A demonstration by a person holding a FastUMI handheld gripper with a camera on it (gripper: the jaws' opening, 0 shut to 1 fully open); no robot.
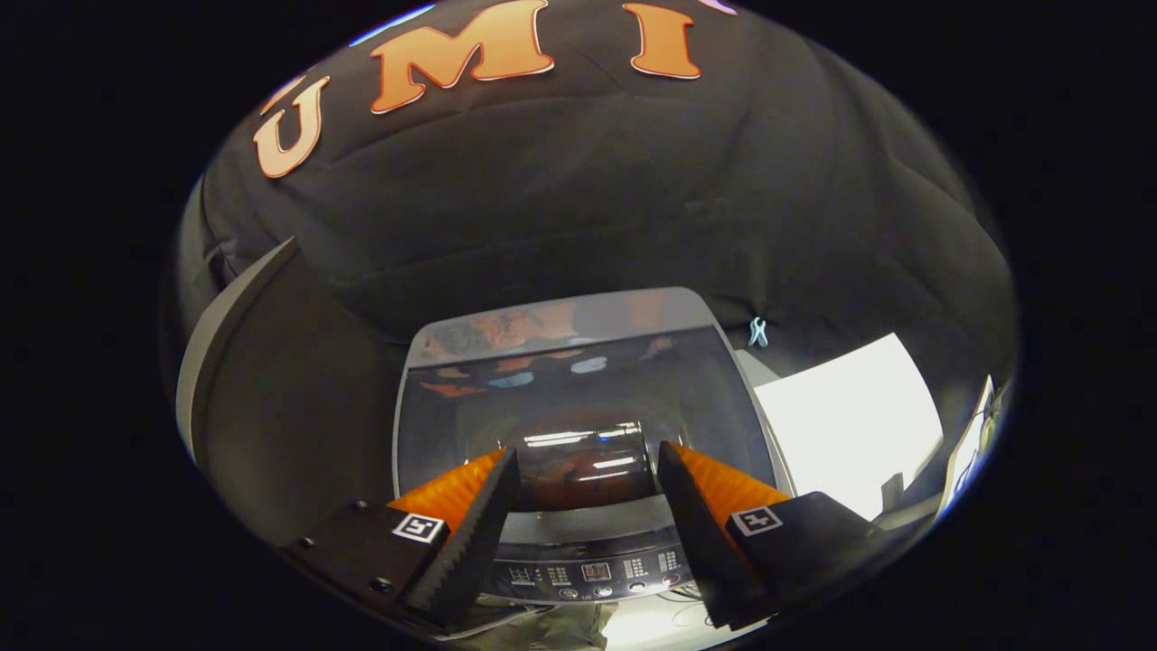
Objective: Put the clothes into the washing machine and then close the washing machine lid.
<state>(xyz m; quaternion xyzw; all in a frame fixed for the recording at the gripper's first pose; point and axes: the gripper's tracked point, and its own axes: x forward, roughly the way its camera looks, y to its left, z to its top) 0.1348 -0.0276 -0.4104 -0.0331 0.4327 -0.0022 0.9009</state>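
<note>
A top-loading washing machine (578, 312) stands below me, and its dark glass lid (578, 398) lies flat and closed, mirroring the booth. My gripper (587, 454) hovers open just above the lid's front part, with its black toothed fingers (475, 524) spread wide and nothing between them. In the gap between the fingers sits a curved patch of glass with a reddish-brown shape (587, 470) in it; I cannot tell whether that is clothing inside or a reflection. The machine's control panel (592, 571) lies nearer to me, between the finger bases.
A bright white flat surface (841, 425) lies right of the machine, with a small light-blue clip (757, 332) on the cloth wall behind it. A tall dark panel with a grey edge (262, 362) stands at the machine's left. Thin cables (678, 615) run below the control panel.
</note>
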